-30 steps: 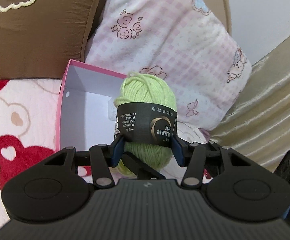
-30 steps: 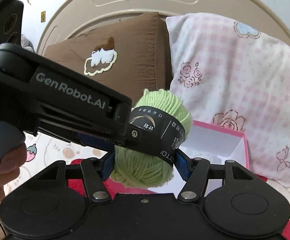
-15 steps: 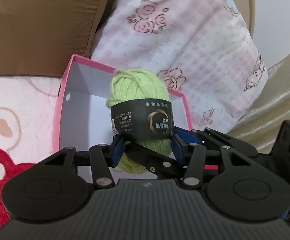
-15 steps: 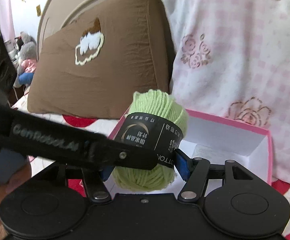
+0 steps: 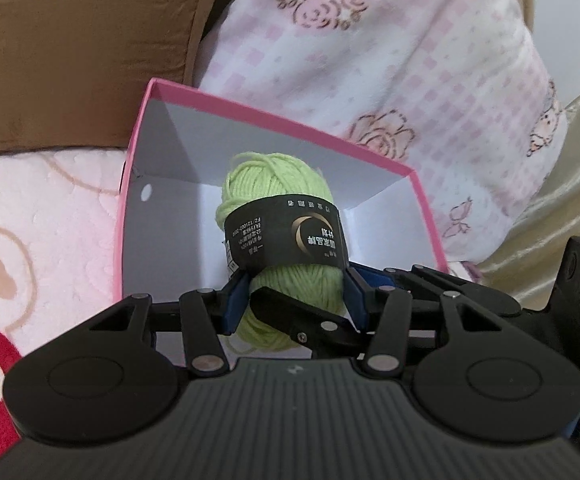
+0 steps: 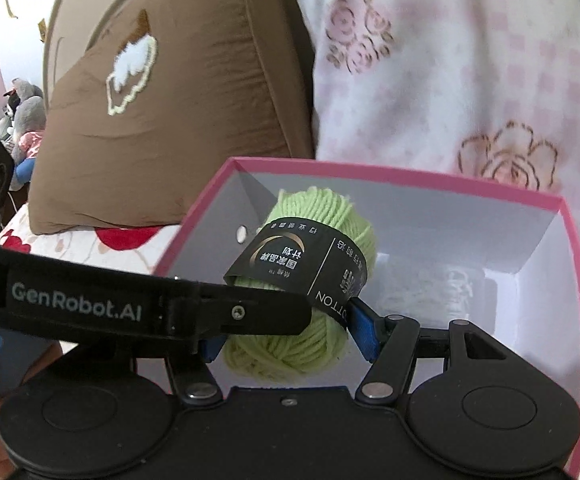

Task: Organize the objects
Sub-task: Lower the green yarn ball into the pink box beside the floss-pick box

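1. Left wrist view: the left gripper (image 5: 296, 296) has its blue pads clamped on the lower half of a green yarn ball (image 5: 278, 220), jaws roughly a third open with the ball filling the gap. The ball hangs over the open pink box (image 5: 430, 216), which has white walls inside. The right gripper's finger crosses in from 4 o'clock and looks pressed against the same ball.

2. Right wrist view: the right gripper (image 6: 290, 336) pinches the yarn ball (image 6: 314, 248) too, jaws a bit under half open. Its right pad sits against the black paper band (image 6: 306, 264); its left pad is mostly hidden behind the left gripper's branded finger, which cuts in from 9 o'clock. The box (image 6: 370, 168) opens from 12 to 3 o'clock, with something pale and blurry already on its floor. I can't tell what it is.

3. What could go wrong, my guess: both tools hold one soft ball, so if one lets go first or pulls sideways, the yarn could squash, twist or slip out of the band. A loose strand could snag on a pad. The box is light cardboard on soft bedding, so a nudge on the rim could tip or slide it.

4. Surface and room: a fluffy white-and-pink blanket (image 5: 42, 216) with red hearts and bears, a brown pillow (image 6: 178, 92) at 11 o'clock, a pink checked pillow (image 6: 470, 60) at 1 o'clock, a beige headboard behind them, and plush toys far off at 9 o'clock.
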The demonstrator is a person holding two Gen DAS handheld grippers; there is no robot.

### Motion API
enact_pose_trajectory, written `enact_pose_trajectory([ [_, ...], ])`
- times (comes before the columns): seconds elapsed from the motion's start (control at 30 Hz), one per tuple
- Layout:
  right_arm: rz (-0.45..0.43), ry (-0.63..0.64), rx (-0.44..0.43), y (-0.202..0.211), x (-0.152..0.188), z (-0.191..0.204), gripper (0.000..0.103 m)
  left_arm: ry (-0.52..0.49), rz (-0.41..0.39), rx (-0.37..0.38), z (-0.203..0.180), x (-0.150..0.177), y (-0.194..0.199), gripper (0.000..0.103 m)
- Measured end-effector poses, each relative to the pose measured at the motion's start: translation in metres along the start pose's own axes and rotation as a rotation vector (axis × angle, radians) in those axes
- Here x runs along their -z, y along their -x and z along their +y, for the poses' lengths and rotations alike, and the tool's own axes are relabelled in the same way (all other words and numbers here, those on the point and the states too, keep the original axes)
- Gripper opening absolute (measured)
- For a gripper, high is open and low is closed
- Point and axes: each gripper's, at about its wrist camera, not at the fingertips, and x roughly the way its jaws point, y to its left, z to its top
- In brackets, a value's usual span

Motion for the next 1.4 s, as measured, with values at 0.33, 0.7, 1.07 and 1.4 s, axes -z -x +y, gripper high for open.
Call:
enact_pose_trajectory([
  [0.33, 0.013, 0.006, 0.003, -0.02, 0.008, -0.012, 0.067, -0.04, 0.01, -0.019, 0.0, -0.001, -0.019, 0.049],
  [0.7, 0.084, 0.034, 0.089, -0.035, -0.001, -0.019, 0.064, -0.08, 0.096, -0.071, -0.011, -0.017, -0.046, 0.048],
  [1.07, 0.109, 0.034, 0.075, -0.046, 0.001, -0.02, 0.064, -0.051, 0.082, -0.077, 0.0, -0.012, -0.049, 0.048],
  [1.4, 0.19, -0.029, 0.053, -0.039, 0.004, -0.027, 0.054, -0.031, 0.03, -0.09, -0.001, -0.009, -0.047, 0.044],
])
